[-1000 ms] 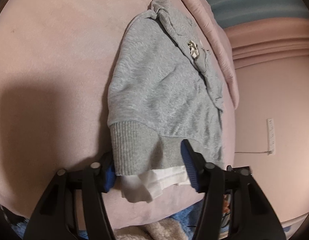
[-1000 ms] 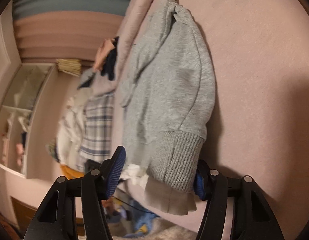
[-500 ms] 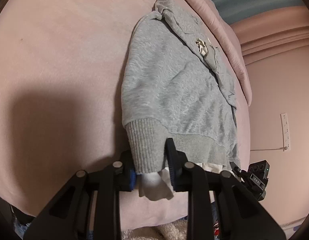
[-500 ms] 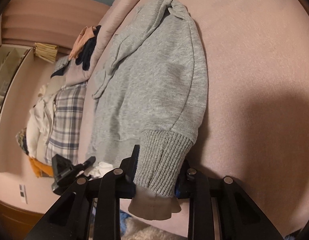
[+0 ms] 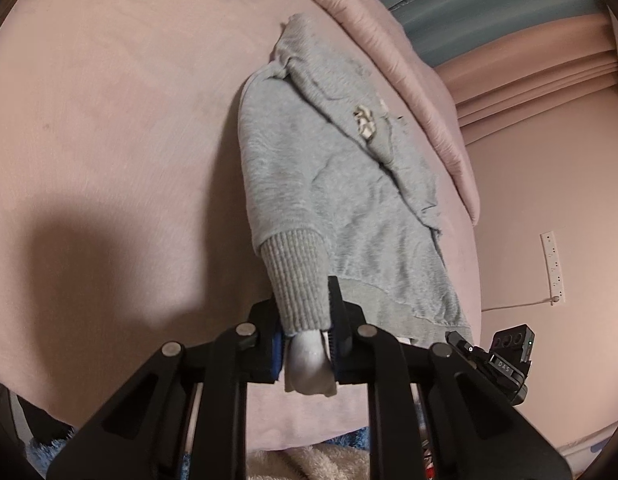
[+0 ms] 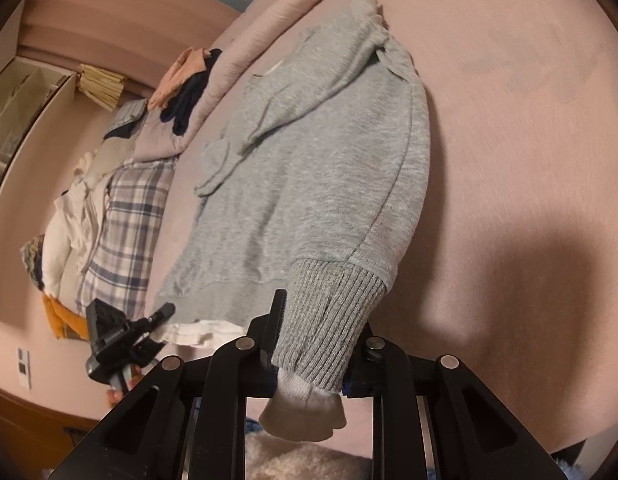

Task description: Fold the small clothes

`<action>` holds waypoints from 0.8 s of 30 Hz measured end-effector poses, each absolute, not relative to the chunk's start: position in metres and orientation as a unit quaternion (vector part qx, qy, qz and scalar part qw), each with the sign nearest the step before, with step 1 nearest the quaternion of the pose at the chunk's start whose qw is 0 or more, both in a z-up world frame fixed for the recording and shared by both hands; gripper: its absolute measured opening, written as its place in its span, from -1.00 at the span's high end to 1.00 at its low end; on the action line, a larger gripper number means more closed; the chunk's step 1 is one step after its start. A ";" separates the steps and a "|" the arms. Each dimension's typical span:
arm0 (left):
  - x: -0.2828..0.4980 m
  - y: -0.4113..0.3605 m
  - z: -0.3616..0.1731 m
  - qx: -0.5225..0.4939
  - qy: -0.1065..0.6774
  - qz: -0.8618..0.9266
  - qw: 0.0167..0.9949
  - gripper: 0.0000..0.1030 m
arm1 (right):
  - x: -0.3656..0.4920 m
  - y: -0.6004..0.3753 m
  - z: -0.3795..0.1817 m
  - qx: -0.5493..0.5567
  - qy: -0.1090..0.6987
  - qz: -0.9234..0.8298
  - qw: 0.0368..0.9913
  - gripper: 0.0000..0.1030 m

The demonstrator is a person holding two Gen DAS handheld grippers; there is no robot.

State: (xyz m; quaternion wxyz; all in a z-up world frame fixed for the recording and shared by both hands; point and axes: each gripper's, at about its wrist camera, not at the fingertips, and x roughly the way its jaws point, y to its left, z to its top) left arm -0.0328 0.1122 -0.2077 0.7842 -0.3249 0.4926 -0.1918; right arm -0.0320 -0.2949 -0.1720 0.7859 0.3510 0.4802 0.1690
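A small grey fleece sweatshirt with ribbed knit cuffs (image 5: 329,184) was laid out on a pink, softly napped bedcover (image 5: 109,120), its collar end farthest from both cameras and its hem nearest. A white inner layer (image 6: 197,334) was seen peeking out under the hem.

The left gripper (image 5: 307,328), black with blue pads, was closing, and its jaws were pinched on one ribbed grey cuff (image 5: 299,276); a white inner cuff (image 5: 309,368) was left hanging out below the pads, over the near edge of the bedcover. The right gripper (image 6: 315,344), of the same black build, was likewise closing, with its jaws pressed on the other ribbed grey cuff (image 6: 329,320), and another white inner cuff (image 6: 305,416) was left drooping beneath it. Both cuffs were seen bunched narrow between the pads and drawn toward the cameras, while the body of the sweatshirt was left lying on the bedcover.

In the left wrist view the tip of the right gripper (image 5: 493,360) was shown just beside the hem, at the lower right. In the right wrist view a pile of other clothes (image 6: 109,208), among them a blue-and-white checked piece, was shown lying beyond the sweatshirt on the left, well apart from the gripped cuff. A cream fluffy fabric (image 6: 301,460) was shown below the bedcover's edge.
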 end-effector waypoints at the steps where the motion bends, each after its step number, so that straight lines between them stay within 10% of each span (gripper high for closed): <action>1: -0.032 0.110 -0.206 -0.326 0.490 -0.193 0.785 0.68 | -0.031 -0.295 -0.169 0.352 0.475 0.174 0.787 0.58; 24: 0.049 0.103 -0.141 -0.301 0.461 -0.214 0.807 0.68 | 0.024 -0.312 -0.114 0.402 0.372 0.223 0.807 0.59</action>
